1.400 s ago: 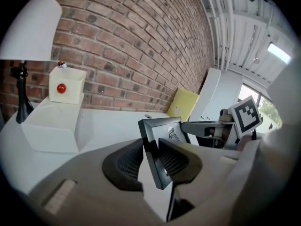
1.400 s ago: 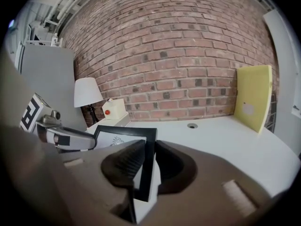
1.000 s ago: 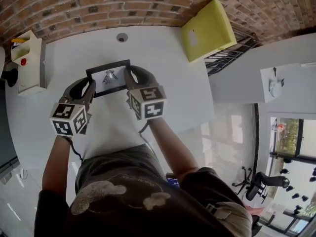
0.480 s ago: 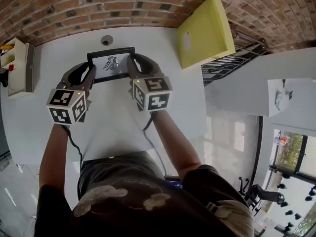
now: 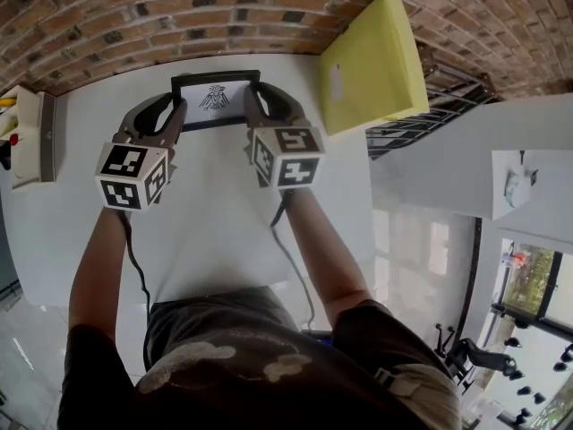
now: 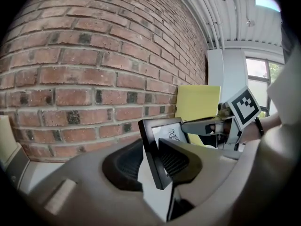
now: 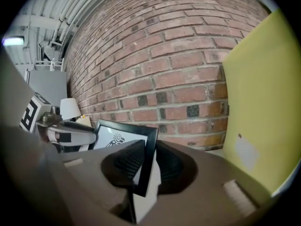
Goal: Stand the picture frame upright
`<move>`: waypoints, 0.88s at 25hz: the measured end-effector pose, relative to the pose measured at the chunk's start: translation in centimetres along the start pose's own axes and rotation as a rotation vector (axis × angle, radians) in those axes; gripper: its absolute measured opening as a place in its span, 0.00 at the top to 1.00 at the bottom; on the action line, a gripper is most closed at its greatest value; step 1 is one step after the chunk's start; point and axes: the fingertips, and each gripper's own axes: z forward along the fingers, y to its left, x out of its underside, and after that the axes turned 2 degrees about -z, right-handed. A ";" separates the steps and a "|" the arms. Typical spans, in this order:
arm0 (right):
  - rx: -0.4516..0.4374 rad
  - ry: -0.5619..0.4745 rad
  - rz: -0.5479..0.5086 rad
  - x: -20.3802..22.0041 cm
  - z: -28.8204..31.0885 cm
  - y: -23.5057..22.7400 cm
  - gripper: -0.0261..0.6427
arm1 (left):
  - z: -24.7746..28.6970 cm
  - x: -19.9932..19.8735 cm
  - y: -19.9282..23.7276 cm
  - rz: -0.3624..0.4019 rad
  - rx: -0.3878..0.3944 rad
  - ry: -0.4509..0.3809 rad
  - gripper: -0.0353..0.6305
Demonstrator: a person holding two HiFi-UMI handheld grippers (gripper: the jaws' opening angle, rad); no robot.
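I have the black picture frame (image 5: pixel 215 98) pinched from both sides. My left gripper (image 6: pixel 151 160) is clamped narrow on its left edge, the ribbed pads pressing front and back of the black moulding. My right gripper (image 7: pixel 145 166) is clamped the same way on its right edge. The frame sits at the far side of the white table (image 5: pixel 224 213), close to the brick wall (image 5: pixel 179 12), with its glass and the small bird-like print facing me. It is tilted, not flat; I cannot tell whether its lower edge touches the tabletop. A yellow board (image 5: pixel 372 56) lies just to the right of the frame, apart from it, reaching past the table's corner. A cream box (image 5: pixel 31 141) stands at the table's left edge, well away from my hands.
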 end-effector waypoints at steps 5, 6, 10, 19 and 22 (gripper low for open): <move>0.013 -0.022 -0.011 -0.5 1.6 -1.8 0.84 | 2.6 -0.5 0.6 0.010 -0.006 -0.001 0.78; 0.017 -0.026 -0.010 -0.6 1.9 -2.3 0.84 | 3.2 -0.7 0.7 0.016 -0.007 -0.003 0.78; 0.035 -0.044 -0.013 -1.2 3.1 -3.9 0.84 | 5.3 -1.5 0.9 0.042 -0.007 -0.013 0.78; 0.036 -0.058 -0.067 -0.2 5.8 -6.1 0.84 | 9.3 0.2 2.0 0.055 -0.009 0.015 0.77; 0.035 -0.073 -0.089 0.4 6.5 -6.7 0.84 | 10.4 0.9 2.2 0.063 -0.011 0.018 0.77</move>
